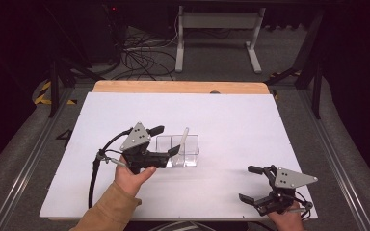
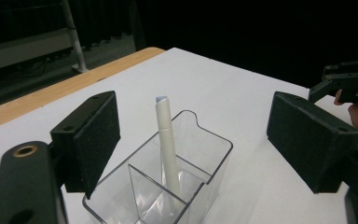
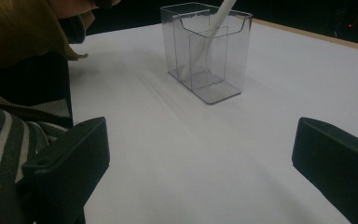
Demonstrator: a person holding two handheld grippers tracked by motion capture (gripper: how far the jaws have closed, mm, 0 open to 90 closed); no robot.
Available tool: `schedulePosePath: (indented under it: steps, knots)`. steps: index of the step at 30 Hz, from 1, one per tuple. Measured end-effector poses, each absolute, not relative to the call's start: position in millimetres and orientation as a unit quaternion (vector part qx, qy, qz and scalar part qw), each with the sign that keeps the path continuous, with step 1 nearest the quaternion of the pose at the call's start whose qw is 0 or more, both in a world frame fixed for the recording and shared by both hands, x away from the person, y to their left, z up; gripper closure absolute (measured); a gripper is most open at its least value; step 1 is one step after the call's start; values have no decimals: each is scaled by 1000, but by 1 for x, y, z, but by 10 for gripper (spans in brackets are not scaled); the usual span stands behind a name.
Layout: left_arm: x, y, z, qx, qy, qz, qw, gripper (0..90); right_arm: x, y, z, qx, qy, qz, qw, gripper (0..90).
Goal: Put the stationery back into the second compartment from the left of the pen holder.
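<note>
Hand-held gripper (image 1: 166, 140) beside holder (image 1: 191, 153) rim

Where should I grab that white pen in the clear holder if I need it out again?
Grip the white pen on its upper shaft, above the rim of the clear holder, coming from above. Its lower end sits inside a compartment behind the walls, and only the leaning top is free. The left gripper, open around it, is probably best placed.

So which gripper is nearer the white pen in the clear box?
Left. The left gripper sits right beside the clear box, open jaws flanking the white pen. The right gripper is well off, near the table's front edge.
</note>
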State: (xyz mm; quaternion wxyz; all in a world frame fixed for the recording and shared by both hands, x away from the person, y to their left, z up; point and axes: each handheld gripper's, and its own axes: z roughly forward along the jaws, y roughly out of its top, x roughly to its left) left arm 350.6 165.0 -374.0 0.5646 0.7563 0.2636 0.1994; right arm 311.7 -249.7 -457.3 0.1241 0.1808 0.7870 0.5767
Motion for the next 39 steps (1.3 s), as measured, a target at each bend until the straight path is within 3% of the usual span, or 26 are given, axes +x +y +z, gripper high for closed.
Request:
schedulePosePath:
  steps: [12, 39]
  knots:
    - [333, 194, -369, 759, 266, 219, 553, 100, 311, -250, -457, 184, 786, 577, 124, 47]
    - [307, 262, -410, 759, 304, 206, 538, 79, 312, -250, -457, 188, 787, 575, 124, 45]
